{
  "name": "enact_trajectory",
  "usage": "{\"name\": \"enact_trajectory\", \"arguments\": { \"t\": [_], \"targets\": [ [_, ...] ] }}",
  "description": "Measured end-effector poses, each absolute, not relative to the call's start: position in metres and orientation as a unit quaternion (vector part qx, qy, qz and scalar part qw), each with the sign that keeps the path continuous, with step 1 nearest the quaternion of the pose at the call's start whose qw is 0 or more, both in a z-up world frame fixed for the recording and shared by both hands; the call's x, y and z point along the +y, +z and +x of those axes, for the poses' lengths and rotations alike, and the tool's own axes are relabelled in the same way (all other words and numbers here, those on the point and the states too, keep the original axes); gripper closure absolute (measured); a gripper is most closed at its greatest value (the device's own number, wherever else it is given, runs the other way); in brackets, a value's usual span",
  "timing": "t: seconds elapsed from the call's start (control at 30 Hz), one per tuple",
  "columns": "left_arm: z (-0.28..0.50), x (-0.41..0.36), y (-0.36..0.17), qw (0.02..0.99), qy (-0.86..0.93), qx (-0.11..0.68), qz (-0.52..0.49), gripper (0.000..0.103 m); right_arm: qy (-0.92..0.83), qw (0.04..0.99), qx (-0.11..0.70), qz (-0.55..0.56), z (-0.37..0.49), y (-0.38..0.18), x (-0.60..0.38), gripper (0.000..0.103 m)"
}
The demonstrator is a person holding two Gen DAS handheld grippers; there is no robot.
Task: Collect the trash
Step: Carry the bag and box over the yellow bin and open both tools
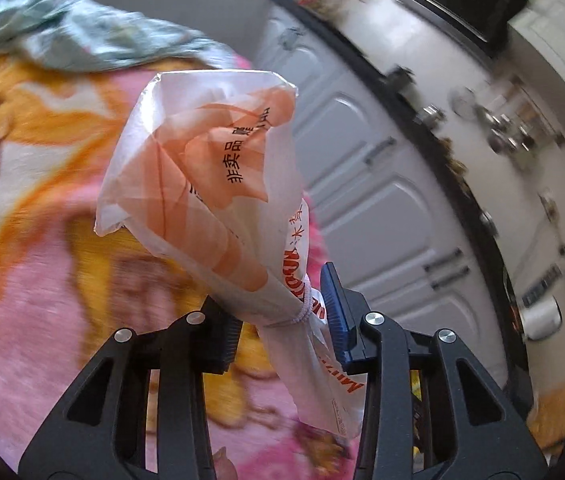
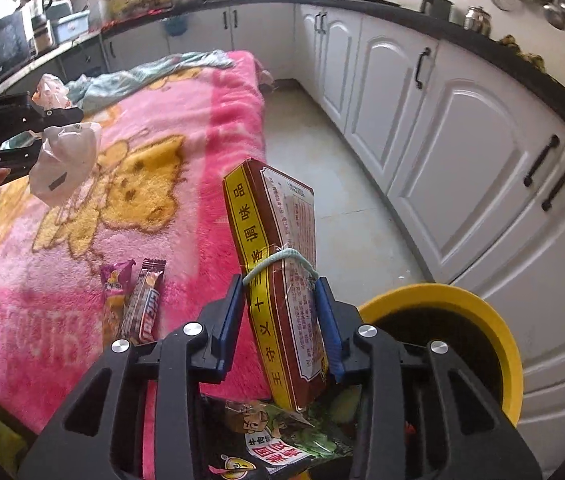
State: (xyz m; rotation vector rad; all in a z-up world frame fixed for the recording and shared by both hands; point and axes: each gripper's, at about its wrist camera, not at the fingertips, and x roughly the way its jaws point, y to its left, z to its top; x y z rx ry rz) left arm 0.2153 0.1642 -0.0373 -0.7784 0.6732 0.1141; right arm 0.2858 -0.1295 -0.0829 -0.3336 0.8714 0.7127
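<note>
Gripping a tied plastic bag (image 1: 210, 184) in left tongs (image 1: 282, 320), right tongs (image 2: 278, 320) clamping a seasoning box (image 2: 278, 264) (string-bound)

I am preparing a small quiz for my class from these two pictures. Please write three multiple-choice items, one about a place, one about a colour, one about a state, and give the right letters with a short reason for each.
1. Where do the two snack wrappers lie?
A. on the pink blanket
B. on the floor
C. on the black counter

2. What colour is the rim of the bin?
A. green
B. yellow
C. white

3. What does the right tool do?
A. it stands open and empty
B. it grips a metal spoon
C. it grips the red and yellow box

Answers:
1. A, they rest on the pink blanket, to the left of the right tool.
2. B, the round rim beside the cabinets is yellow.
3. C, both blue pads press the sides of the box, which is held upright.
</note>
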Motion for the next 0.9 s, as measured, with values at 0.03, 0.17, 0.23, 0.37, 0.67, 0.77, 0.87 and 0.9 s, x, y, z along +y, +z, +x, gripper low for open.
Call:
{"name": "enact_trajectory", "arguments": {
  "t": [0.03, 0.17, 0.23, 0.37, 0.67, 0.77, 0.87, 0.9],
  "targets": [
    [0.219, 0.151, -0.032, 0.873, 0.040, 0.324, -0.363, 0.074, 0.330, 0.836, 0.410, -0.154, 0.285, -0.081, -0.137, 0.069],
    [0.233, 0.104, -0.025, 0.883, 0.001, 0.335, -0.329, 0.074, 0.307, 0.847, 0.411, -0.135, 0.282, -0.079, -0.167, 0.069],
    [0.238, 0.084, -0.023, 0.887, -0.014, 0.339, -0.312, 0.074, 0.291, 0.852, 0.417, -0.121, 0.282, -0.079, -0.185, 0.069],
    [0.251, 0.048, -0.022, 0.892, -0.040, 0.347, -0.285, 0.074, 0.263, 0.864, 0.418, -0.099, 0.279, -0.078, -0.220, 0.069],
    [0.273, -0.037, -0.015, 0.913, -0.089, 0.350, -0.188, 0.074, 0.210, 0.886, 0.413, -0.026, 0.273, -0.073, -0.284, 0.069],
    [0.280, -0.062, -0.018, 0.914, -0.107, 0.357, -0.157, 0.073, 0.201, 0.886, 0.417, -0.012, 0.272, -0.077, -0.296, 0.068],
    [0.289, -0.087, -0.025, 0.912, -0.123, 0.366, -0.140, 0.073, 0.190, 0.884, 0.427, -0.001, 0.274, -0.084, -0.304, 0.067],
    [0.293, -0.094, -0.028, 0.911, -0.127, 0.369, -0.134, 0.072, 0.186, 0.884, 0.429, 0.004, 0.275, -0.086, -0.307, 0.067]
  ]
}}
